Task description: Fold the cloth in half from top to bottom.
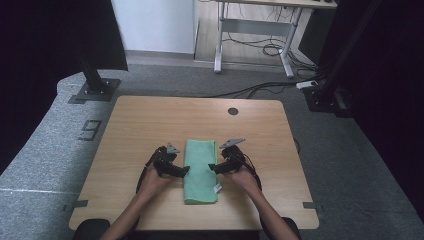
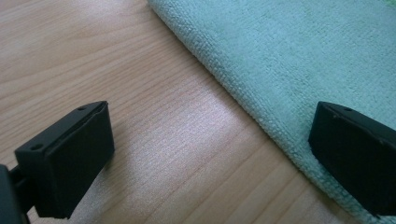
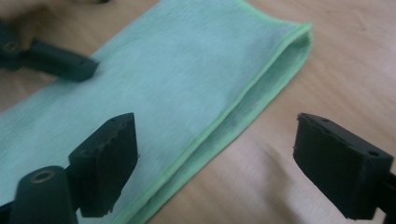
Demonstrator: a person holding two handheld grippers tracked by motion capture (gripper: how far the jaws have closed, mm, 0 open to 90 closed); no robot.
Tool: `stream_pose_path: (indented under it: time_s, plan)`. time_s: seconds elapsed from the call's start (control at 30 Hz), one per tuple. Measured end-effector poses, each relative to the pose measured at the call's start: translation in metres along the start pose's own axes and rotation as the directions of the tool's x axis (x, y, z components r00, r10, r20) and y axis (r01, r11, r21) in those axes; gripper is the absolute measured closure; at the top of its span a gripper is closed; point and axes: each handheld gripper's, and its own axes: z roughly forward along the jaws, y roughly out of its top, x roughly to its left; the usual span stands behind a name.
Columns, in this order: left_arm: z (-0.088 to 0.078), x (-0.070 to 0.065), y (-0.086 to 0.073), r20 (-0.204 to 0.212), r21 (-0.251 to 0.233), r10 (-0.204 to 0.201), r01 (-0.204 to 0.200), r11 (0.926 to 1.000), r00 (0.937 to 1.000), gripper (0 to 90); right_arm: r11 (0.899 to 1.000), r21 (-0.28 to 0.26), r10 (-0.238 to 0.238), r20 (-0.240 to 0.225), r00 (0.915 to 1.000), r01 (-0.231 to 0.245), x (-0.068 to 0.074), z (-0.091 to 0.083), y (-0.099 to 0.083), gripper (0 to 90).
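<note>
A green towel [image 1: 200,170], folded into a long strip, lies flat on the wooden table [image 1: 150,120] in front of the person. My left gripper [image 1: 186,170] is at the strip's left edge and stands open. In the left gripper view [image 2: 210,154] one jaw hangs over bare wood and the other over the towel [image 2: 299,60]. My right gripper [image 1: 212,168] is at the strip's right edge, also open. In the right gripper view [image 3: 215,163] its jaws straddle the layered edge of the towel [image 3: 177,79] without gripping it, and the left gripper [image 3: 60,63] shows beyond.
A small white tag [image 1: 218,188] sticks out at the towel's near right corner. A dark round hole [image 1: 233,111] sits near the table's far edge. Black stand bases [image 1: 95,89] [image 1: 325,97] flank the far corners, and a desk frame [image 1: 250,45] with cables stands behind.
</note>
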Motion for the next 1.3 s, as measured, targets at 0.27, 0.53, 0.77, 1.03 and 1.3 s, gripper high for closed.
stream_pose_path:
  time_s: [0.27,0.53,0.77,1.03,1.3]
  plan:
    - [0.0,0.0,0.0,-0.001,-0.001,-0.002,0.002,1.0,1.0,0.0,0.999,-0.012,0.041,0.031,0.9987,-0.041,-0.021,0.012,0.022,34.6]
    - [0.0,0.0,0.0,0.0,0.0,-0.001,0.001,1.0,1.0,0.0,0.999,-0.012,0.044,0.047,0.9979,-0.044,-0.036,0.026,0.039,50.2]
    - [0.0,0.0,0.0,0.0,0.0,-0.002,0.002,1.0,1.0,0.0,0.999,0.018,0.035,0.063,0.9974,-0.037,-0.043,0.043,0.047,58.4]
    - [0.0,0.0,0.0,0.0,0.0,-0.003,0.003,1.0,1.0,0.0,0.998,0.047,0.036,0.048,0.9982,-0.038,-0.047,0.056,0.046,70.0]
    - [-0.005,-0.002,-0.004,0.012,0.0,-0.008,0.008,1.0,0.9999,1.4,0.998,0.065,0.016,0.037,0.9992,-0.019,-0.045,0.055,0.047,83.6]
